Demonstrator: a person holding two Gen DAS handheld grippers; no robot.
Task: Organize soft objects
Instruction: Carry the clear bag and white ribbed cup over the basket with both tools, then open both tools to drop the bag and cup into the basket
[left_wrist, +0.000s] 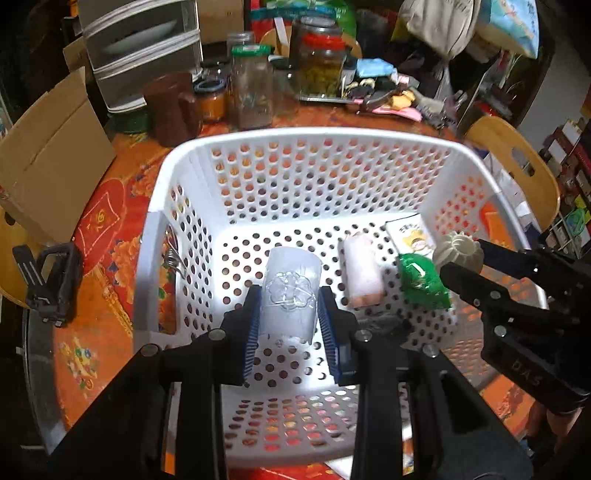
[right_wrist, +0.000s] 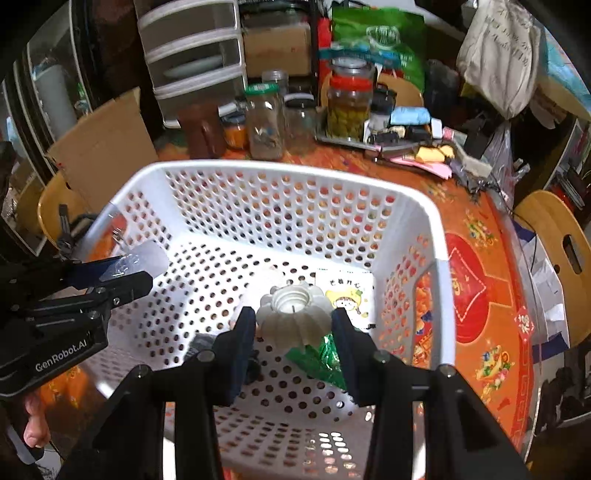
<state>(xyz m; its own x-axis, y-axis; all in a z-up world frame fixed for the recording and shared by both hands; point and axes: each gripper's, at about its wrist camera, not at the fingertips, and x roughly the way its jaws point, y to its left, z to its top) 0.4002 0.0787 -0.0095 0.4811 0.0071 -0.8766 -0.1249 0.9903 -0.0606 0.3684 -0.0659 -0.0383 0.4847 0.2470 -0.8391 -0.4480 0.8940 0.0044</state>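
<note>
Over white basket (left_wrist: 303, 134) | left tongs (left_wrist: 289, 317) clamp translucent cup (left_wrist: 290, 291) | right tongs (right_wrist: 293, 325) clamp ribbed white piece (right_wrist: 293, 317)

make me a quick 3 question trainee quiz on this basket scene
1. True or false: the left gripper holds a translucent white plastic cup.
2. What does the right gripper hold? A) glass jar B) ribbed cream round object C) cardboard box
3. Fill in: the green foil packet lies inside the white perforated plastic ____.

Key: 1 true; 2 B; 3 basket
</note>
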